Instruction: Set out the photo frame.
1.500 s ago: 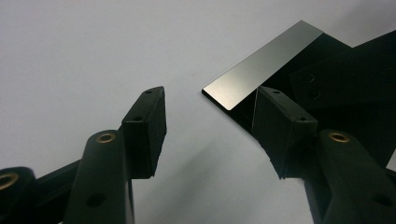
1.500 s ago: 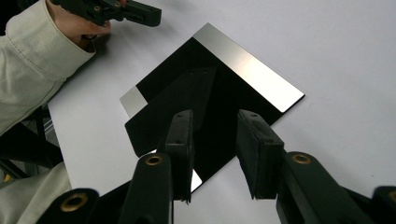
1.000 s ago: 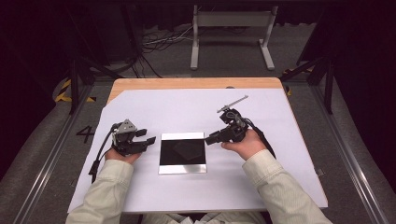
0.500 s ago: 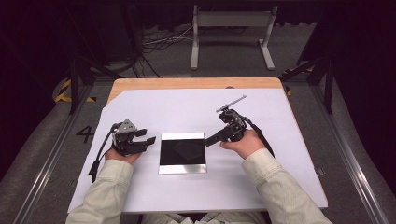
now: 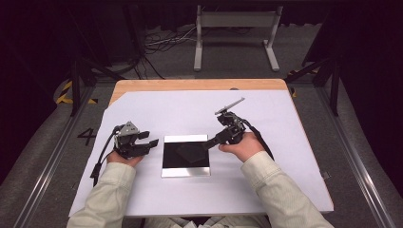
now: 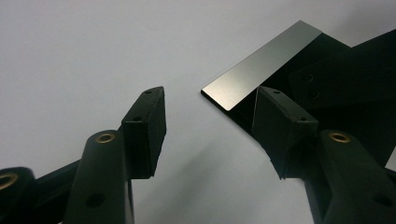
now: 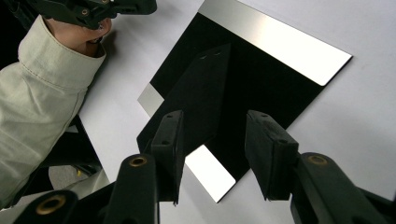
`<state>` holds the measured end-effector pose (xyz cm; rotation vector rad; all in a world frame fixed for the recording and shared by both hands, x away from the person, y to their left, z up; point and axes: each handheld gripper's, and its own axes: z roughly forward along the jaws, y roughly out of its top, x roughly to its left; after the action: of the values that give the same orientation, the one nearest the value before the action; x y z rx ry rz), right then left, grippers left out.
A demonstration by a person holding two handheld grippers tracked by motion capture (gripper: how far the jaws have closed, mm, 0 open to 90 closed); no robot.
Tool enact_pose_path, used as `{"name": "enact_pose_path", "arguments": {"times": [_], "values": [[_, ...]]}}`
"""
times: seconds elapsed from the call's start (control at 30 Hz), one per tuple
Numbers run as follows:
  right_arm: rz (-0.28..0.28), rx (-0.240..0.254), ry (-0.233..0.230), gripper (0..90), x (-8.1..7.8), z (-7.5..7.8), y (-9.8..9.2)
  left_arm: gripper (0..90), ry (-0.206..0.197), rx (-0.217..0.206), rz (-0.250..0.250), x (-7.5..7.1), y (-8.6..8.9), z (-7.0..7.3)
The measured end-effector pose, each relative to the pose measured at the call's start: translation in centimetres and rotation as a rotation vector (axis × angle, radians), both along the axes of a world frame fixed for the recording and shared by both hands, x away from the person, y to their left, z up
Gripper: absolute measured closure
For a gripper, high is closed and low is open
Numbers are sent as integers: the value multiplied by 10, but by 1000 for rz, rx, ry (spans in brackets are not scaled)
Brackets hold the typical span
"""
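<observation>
1. Dark floor with cables and a grey metal stand [image 5: 236,28] lies beyond the far edge of the worktop [image 5: 199,85], whose wooden top is mostly covered by a white sheet [image 5: 180,111].
2. Near the middle of the worktop, somewhat toward the near edge, lies a flat square plate [image 5: 186,156], glossy black with bright silver strips along its far and near sides.
3. Its black face mirrors what hangs over it; a dark reflection shows in the plate [image 7: 243,84] in the right gripper view.
4. At the plate's left side, just beside it, the left gripper [image 5: 148,139] rests in the person's left hand [image 5: 124,157], pointing toward the plate.
5. In the left gripper view its fingers [image 6: 147,126] stand wide apart with nothing between them, and a corner of the plate [image 6: 261,65] lies just ahead.
6. By the plate's far right corner, the right gripper [image 5: 211,142] is held in the right hand [image 5: 244,145], tilted down toward the plate.
7. Its fingers [image 7: 170,149] have just been opening; they stand apart above the plate's edge with nothing gripped.
8. Pale sleeves [image 5: 107,197] come in from the near edge.
</observation>
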<state>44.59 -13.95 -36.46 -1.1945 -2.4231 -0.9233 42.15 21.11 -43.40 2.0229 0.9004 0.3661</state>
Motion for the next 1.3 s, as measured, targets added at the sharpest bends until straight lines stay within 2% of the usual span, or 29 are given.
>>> {"name": "enact_pose_path", "arguments": {"times": [0.2,0.63,1.3], "values": [[-11,10,35,547,2,-4,6,447,-1,3,-4,0,0,0],[1,50,95,524,6,-14,13,443,-3,2,-3,0,0,0],[26,56,143,504,9,-28,25,439,-2,0,-1,0,0,0]]}}
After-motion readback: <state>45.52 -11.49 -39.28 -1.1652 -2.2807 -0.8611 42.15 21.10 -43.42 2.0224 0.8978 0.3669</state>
